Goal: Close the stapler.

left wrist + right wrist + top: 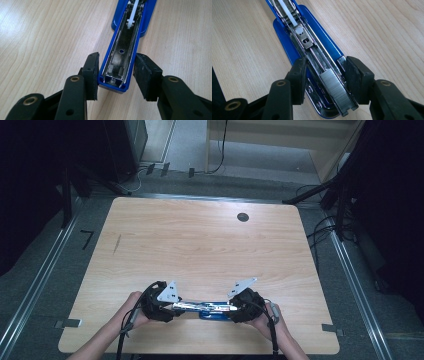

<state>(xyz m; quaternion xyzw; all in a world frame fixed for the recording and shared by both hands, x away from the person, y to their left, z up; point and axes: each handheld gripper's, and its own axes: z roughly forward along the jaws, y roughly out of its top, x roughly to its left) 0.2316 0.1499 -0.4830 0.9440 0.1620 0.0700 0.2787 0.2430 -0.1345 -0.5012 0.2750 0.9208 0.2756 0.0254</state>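
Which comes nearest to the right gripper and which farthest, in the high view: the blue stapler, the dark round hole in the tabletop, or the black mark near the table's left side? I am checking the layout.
1. Blue stapler: lies opened out at the near edge, right at the right gripper, between its jaws.
2. Dark round hole: toward the far edge, nearly straight beyond the gripper.
3. Black mark: far over at the left side.

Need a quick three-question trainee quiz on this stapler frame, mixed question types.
1. True or false: the blue metal-lined stapler is opened out flat on the light wooden table.
2. In the right gripper view, what lies in the channel between the right gripper fingers? A) a strip of silver staples B) a coin C) a pen
3. Which end part does the left gripper clamp?

Key: 1 true. 2 A, the strip of silver staples. 3 The blue top cover's tip, with its empty shiny inside facing up.
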